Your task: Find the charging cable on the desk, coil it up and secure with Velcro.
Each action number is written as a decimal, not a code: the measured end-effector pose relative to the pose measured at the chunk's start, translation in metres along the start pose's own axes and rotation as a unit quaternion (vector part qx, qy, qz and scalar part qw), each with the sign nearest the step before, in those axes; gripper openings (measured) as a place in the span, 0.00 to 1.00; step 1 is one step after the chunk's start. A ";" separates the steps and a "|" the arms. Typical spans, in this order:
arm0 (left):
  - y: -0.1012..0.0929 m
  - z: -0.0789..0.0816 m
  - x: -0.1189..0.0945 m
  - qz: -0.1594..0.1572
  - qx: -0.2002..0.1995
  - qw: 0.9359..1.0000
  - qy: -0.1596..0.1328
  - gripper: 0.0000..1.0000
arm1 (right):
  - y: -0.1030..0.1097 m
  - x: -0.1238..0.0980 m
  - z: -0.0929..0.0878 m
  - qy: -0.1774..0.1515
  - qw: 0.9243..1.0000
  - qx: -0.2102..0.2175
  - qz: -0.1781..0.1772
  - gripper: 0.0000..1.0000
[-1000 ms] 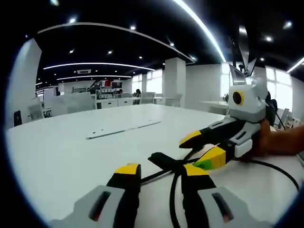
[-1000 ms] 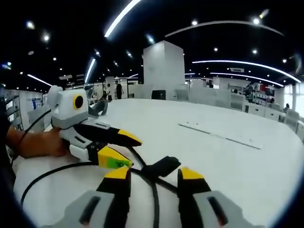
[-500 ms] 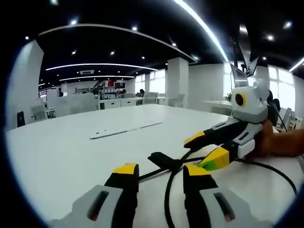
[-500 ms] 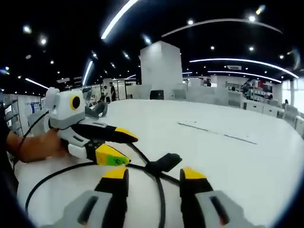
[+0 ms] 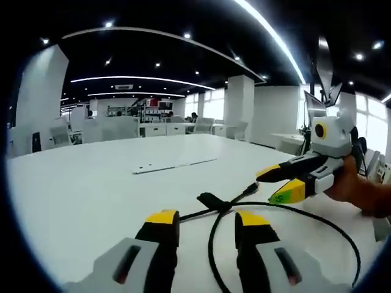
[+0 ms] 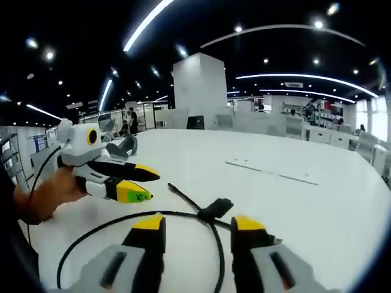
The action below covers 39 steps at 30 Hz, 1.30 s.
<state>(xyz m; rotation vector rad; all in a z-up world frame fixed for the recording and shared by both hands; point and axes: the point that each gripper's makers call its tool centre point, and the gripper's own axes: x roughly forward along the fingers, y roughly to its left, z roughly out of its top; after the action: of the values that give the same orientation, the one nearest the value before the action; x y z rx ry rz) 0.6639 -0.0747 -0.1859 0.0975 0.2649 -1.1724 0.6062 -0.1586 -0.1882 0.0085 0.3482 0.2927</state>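
A black charging cable [image 5: 215, 241] lies on the white desk [image 5: 79, 195] in a wide loop, with a black Velcro tab [image 5: 210, 199] where it crosses itself and a free end [image 5: 250, 188] beyond. My left gripper [image 5: 208, 220] hovers open just short of the tab, the cable running down between its jaws. In the right gripper view the loop [image 6: 98, 229] curves left, past the tab [image 6: 215, 209]. My right gripper [image 6: 198, 224] is open over the cable. The right gripper [image 5: 278, 184] shows open near the free end, and the left gripper [image 6: 145, 185] shows open, apart from the cable.
A thin flat white strip [image 5: 174, 165] lies farther out on the desk [image 6: 317, 207]. A grey object [image 6: 125, 145] sits behind the left gripper. A hand [image 5: 360, 189] holds the right gripper. Office desks, chairs and a white pillar [image 6: 198, 91] stand beyond.
Both grippers have drawn back and apart, so each looks smaller and farther off in the other's view. The cable loop now lies wider on the desk.
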 end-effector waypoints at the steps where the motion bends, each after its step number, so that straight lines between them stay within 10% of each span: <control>1: -0.001 -0.002 -0.006 0.005 0.003 1.000 0.015 0.35 | 0.005 -0.007 0.003 -0.002 1.000 0.012 0.006 0.45; 22: -0.031 0.011 -0.079 0.000 -0.032 0.999 -0.026 0.35 | 0.045 -0.060 -0.015 0.011 0.999 -0.018 -0.026 0.47; 39: -0.026 0.008 -0.129 0.063 -0.032 0.996 -0.052 0.33 | 0.027 -0.118 -0.044 0.015 0.996 0.022 -0.091 0.47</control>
<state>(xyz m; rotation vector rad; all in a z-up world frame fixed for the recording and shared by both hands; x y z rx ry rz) 0.5946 0.0287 -0.1433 -0.0026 0.2005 -1.0389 0.4784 -0.1683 -0.1883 0.0150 0.3828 0.1050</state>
